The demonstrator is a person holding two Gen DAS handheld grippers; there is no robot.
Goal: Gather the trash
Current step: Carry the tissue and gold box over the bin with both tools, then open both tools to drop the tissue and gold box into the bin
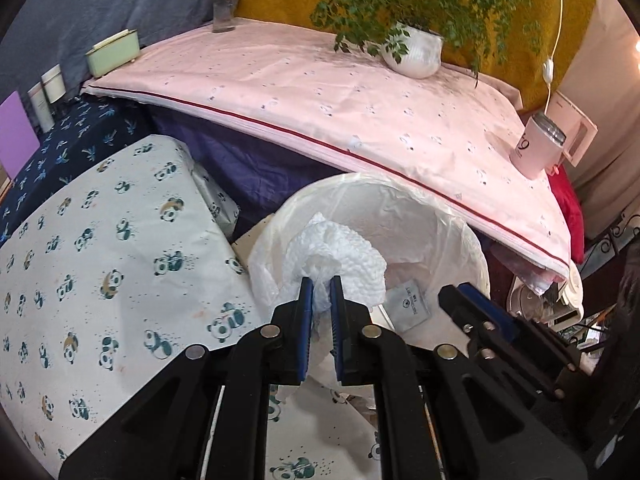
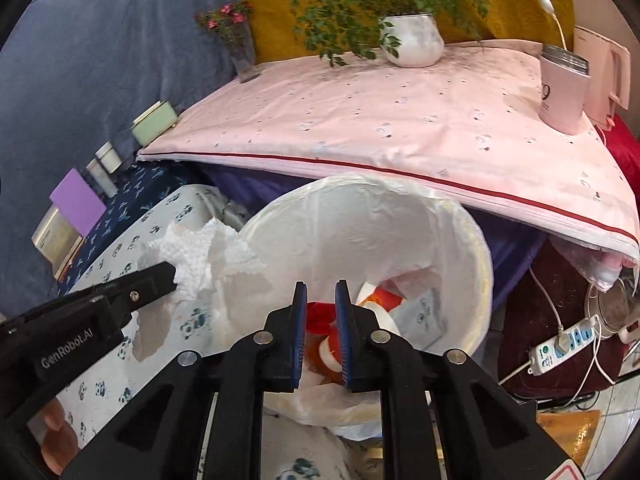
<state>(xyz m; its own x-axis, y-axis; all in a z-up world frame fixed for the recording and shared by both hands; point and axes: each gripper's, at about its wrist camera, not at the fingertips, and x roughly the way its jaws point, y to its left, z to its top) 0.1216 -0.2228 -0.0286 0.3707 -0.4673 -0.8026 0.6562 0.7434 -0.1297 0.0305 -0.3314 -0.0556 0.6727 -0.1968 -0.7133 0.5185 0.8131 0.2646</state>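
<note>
Crumpled paper towel (image 1: pixel 332 248), white and dimpled, is pinched in the left gripper (image 1: pixel 320 280); its blue-padded jaws are closed tight on a twisted tail of the sheet, with only the paper between them. The wad hangs at the near-left rim of the bin (image 1: pixel 460 216), partly over the opening and partly over the liner's folded edge. In the right wrist view the same towel (image 2: pixel 200 256) sits just left of the bin (image 2: pixel 472 248), gripped at the tip of the left gripper (image 2: pixel 170 274).

The bin is a white pail lined with a thin translucent bag. It stands below the front edge of the pink cloth (image 1: pixel 320 92) that covers the table. Inside the bin lie a small pale sachet (image 1: pixel 410 304) and red-and-white wrappers (image 2: pixel 380 300).

The right gripper (image 2: pixel 321 286) hangs over the near rim of the bin, jaws parted by a narrow gap and holding nothing; the wrappers show through the gap.

To the left of the bin is a surface under a panda-print cloth (image 1: pixel 100 248). Behind the bin, on the pink cloth, stand a potted plant (image 1: pixel 414 50), a glass vase (image 1: pixel 226 0) and a pink cup (image 1: pixel 536 148). To the right of the bin a power strip (image 2: pixel 560 346) lies on the floor.
</note>
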